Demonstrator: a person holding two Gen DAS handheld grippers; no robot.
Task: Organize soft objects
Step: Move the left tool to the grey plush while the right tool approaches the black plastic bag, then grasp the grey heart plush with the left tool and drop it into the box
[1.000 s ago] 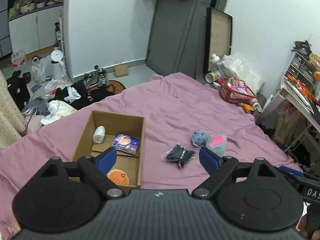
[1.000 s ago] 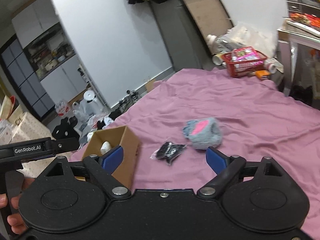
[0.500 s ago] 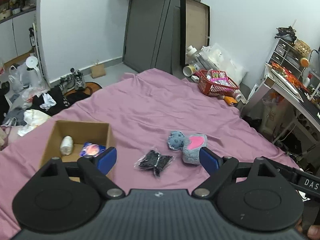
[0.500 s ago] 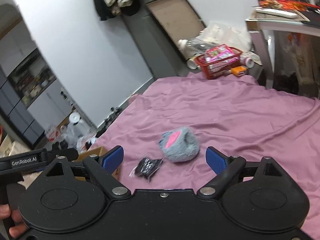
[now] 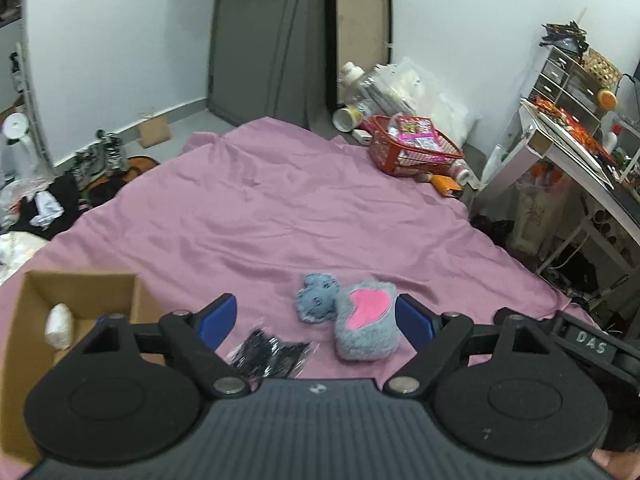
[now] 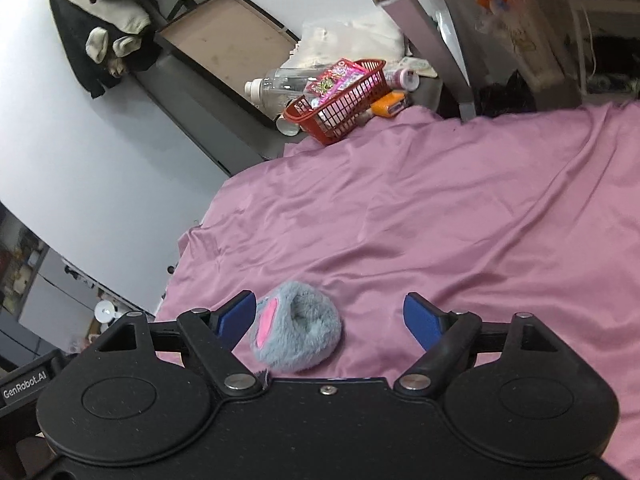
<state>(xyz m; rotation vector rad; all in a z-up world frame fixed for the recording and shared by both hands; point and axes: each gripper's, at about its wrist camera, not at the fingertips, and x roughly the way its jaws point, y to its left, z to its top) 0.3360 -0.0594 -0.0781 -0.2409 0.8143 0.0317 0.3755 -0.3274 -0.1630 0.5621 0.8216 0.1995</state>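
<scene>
On pink sheet (image 6: 440, 220), fluffy grey slipper (image 6: 298, 330), pink patch

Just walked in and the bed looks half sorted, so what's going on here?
A person is tidying soft things on the pink bedsheet with two handheld grippers. The right gripper is open, its fingers either side of the grey plush slipper, not yet closed on it. The left gripper is open and empty. A black packet and a small blue plush lie loose; the cardboard box holds a white bundle.
</scene>
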